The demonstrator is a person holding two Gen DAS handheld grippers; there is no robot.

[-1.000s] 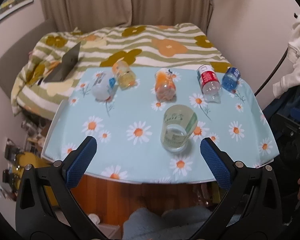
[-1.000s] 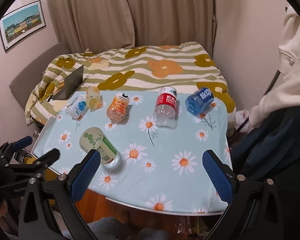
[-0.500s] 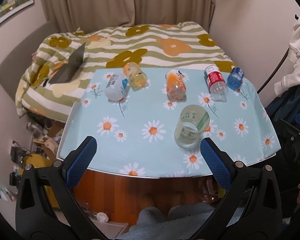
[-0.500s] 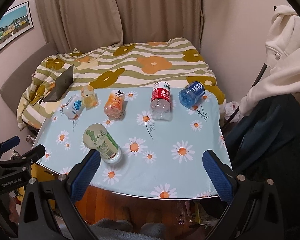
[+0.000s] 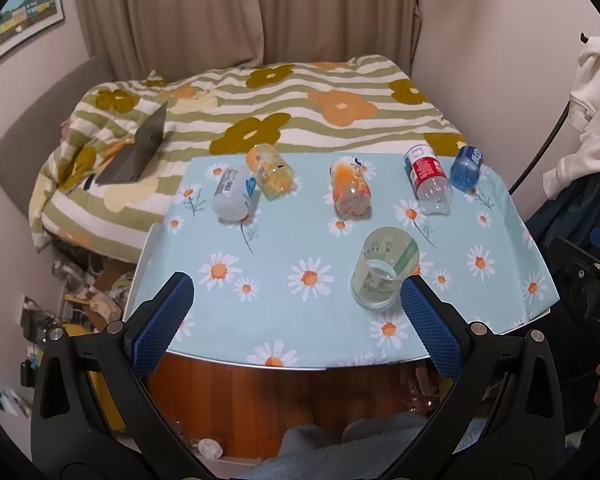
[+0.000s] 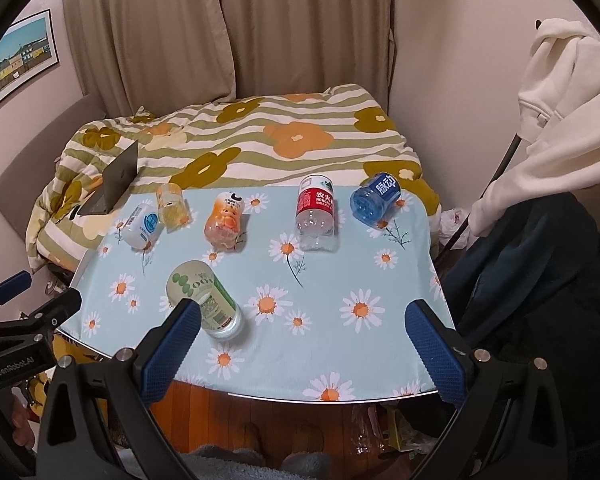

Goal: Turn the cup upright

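My left gripper and right gripper are both spread wide, empty. Only the left view looks into the cup mouth; the right view shows its printed side. The cup lies on its side, long axis far-to-near, mouth near.

Each gripper is a matte black plastic frame with triangular cut-outs, silver screws at the pivots and blue, cross-hatched pads on its jaws. The left gripper fills the lower part of its frame, as does the right gripper. At lower left of the right view, white lettering reads "GenRobot.AI" on a black bar, with skin-toned fingers below.
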